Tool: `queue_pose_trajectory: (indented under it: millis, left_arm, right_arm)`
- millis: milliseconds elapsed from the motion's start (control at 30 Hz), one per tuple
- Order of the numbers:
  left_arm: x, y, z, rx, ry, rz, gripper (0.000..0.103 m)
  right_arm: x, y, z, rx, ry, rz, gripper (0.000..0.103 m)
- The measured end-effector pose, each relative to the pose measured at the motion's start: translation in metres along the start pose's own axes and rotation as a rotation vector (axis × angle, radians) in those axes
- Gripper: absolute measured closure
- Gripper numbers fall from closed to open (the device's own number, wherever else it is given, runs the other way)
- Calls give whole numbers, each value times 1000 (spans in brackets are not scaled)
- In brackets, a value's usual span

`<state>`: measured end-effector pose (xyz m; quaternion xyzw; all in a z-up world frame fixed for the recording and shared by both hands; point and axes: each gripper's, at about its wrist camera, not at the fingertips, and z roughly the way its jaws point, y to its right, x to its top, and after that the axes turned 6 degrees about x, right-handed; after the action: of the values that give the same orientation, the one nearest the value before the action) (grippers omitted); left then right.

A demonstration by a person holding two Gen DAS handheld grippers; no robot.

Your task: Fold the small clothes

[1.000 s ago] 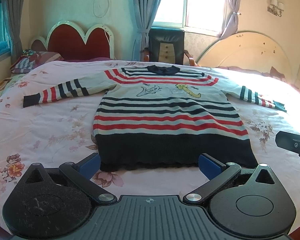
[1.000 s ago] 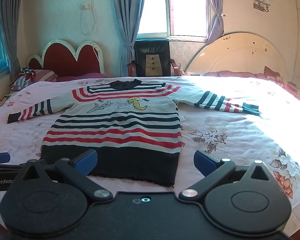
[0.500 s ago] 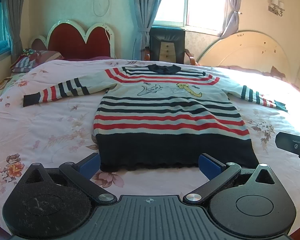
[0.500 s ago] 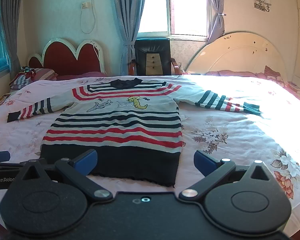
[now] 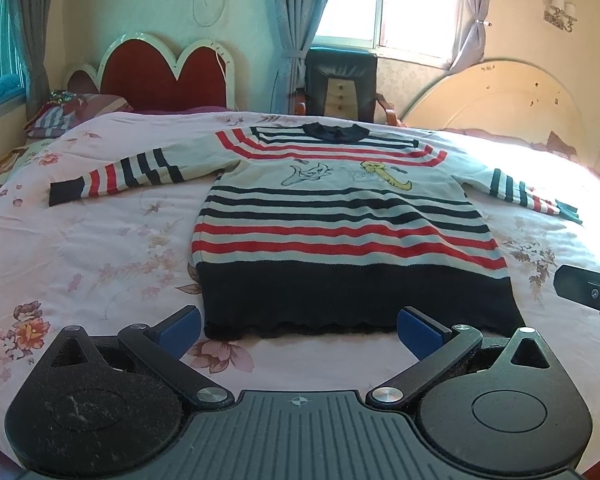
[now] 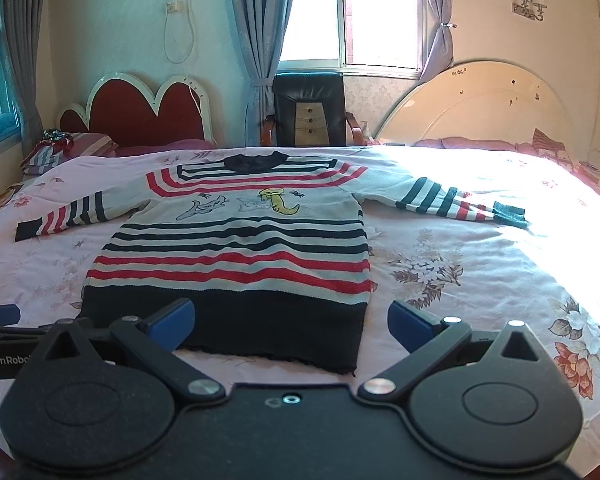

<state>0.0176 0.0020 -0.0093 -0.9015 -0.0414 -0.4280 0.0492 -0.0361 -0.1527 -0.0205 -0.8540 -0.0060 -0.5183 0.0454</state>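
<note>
A small striped sweater (image 5: 340, 216) lies flat, front up, on the bed with both sleeves spread out; it has red and navy stripes, a navy hem and cartoon figures on the chest. It also shows in the right wrist view (image 6: 240, 248). My left gripper (image 5: 300, 326) is open and empty, hovering just in front of the navy hem. My right gripper (image 6: 292, 318) is open and empty, in front of the hem's right part. Part of the right gripper (image 5: 588, 290) shows at the right edge of the left wrist view.
The bed (image 5: 80, 248) has a pink floral cover. A red heart-shaped headboard (image 5: 160, 72) and pillows (image 5: 68, 114) are at the far left. A black chair (image 5: 340, 80) stands behind the bed under the window. A cream curved board (image 6: 480, 108) stands at the far right.
Both grippers have drifted slightly; the sweater lies as before. Both grippers stay open.
</note>
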Motion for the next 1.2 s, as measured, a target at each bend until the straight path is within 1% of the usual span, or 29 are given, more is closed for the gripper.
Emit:
queue_pose_trajectory:
  millis: [33, 67, 133, 233, 300, 367, 400, 467, 500, 533, 600, 633, 667, 700, 767, 833, 867, 900, 1000, 1067, 1133, 1200]
  left_arm:
    - [1, 0, 2, 16, 2, -3, 0]
    - [2, 1, 5, 15, 2, -2, 0]
    - [6, 6, 14, -10, -2, 15, 0]
    - [15, 17, 26, 0, 23, 31, 0]
    - [25, 25, 37, -3, 21, 31, 0]
    - [34, 33, 49, -60, 24, 39, 0]
    - [39, 37, 55, -83, 33, 30, 0]
    - [49, 46, 67, -80, 43, 10, 0]
    - [54, 53, 74, -66, 49, 11, 0]
    - [60, 61, 83, -51, 50, 11, 0]
    - [70, 74, 99, -40, 47, 0, 0]
    - [76, 81, 107, -42, 40, -11, 0]
    - [81, 87, 118, -48, 24, -29, 0]
    - [86, 94, 128, -49, 7, -51, 0]
    - [94, 104, 148, -53, -19, -96, 0]
    - [99, 109, 161, -65, -5, -161, 0]
    - [101, 113, 167, -48, 0, -185, 0]
    - [103, 118, 173, -19, -6, -180, 0]
    - [114, 125, 193, 38, -73, -144, 0]
    - [120, 121, 202, 58, -93, -168, 0]
    - [123, 114, 210, 85, -106, -183, 0]
    - [126, 109, 221, 118, -137, -163, 0]
  right_arm:
    - [0, 2, 0, -1, 2, 2, 1]
    - [0, 4, 1, -5, 6, 6, 1]
    - [2, 13, 3, -24, 15, 17, 1]
    - [7, 38, 10, -94, 41, 46, 1]
    - [13, 62, 18, -133, 52, 81, 1]
    - [22, 91, 32, -132, 29, 133, 1]
    - [26, 109, 39, -142, 44, 169, 1]
    - [35, 143, 50, -163, 90, 220, 2]
    - [40, 162, 60, -177, 105, 251, 5]
    - [45, 181, 70, -190, 115, 288, 11]
    - [53, 222, 94, -207, 123, 384, 26]
    - [56, 241, 105, -212, 126, 427, 41]
    - [58, 260, 119, -219, 133, 467, 51]
    - [59, 277, 130, -225, 141, 499, 53]
    - [59, 311, 153, -220, 168, 579, 53]
    - [55, 342, 177, -204, 192, 664, 53]
    - [53, 353, 186, -207, 198, 689, 53]
    - [51, 364, 198, -211, 193, 721, 53]
    - [43, 389, 222, -212, 181, 817, 53]
    - [39, 401, 231, -200, 185, 862, 55]
    - [37, 408, 234, -187, 208, 883, 57]
    - [38, 411, 238, -195, 210, 873, 63]
